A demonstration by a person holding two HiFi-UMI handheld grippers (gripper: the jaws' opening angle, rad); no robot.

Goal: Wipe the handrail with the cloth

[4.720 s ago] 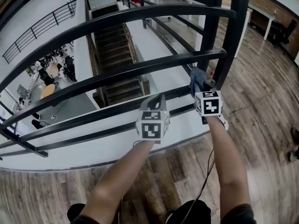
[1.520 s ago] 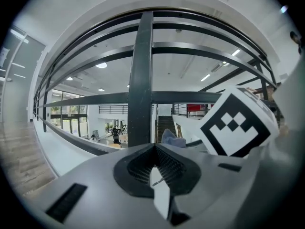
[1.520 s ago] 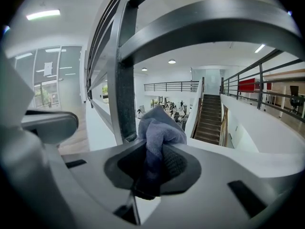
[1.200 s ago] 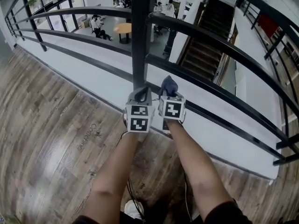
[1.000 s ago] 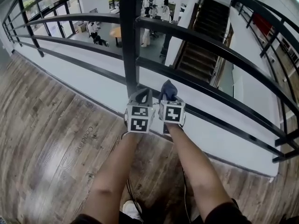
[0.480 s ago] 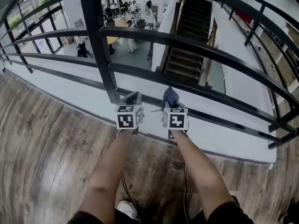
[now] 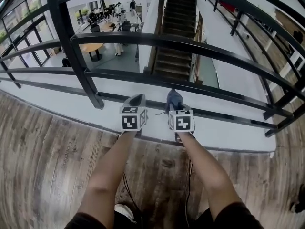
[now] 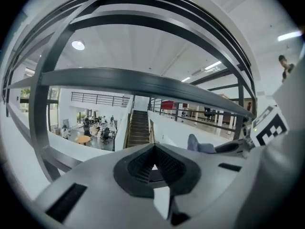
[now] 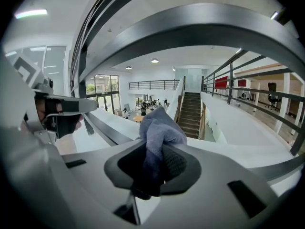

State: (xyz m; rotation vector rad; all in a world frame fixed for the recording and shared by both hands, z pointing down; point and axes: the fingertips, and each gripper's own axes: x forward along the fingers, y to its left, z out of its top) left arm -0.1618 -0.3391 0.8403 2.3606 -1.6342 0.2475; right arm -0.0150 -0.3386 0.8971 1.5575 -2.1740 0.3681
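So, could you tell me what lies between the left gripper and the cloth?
Nothing: in the head view the gap between the left gripper and the cloth is bare, with only the lower rail beyond.

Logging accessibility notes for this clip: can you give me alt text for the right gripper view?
The right claw is shut on a bunched blue-grey cloth, which sticks up from between its jaws. Dark curved handrail bars arch overhead, the left claw shows at the left edge, and a staircase and atrium lie beyond.
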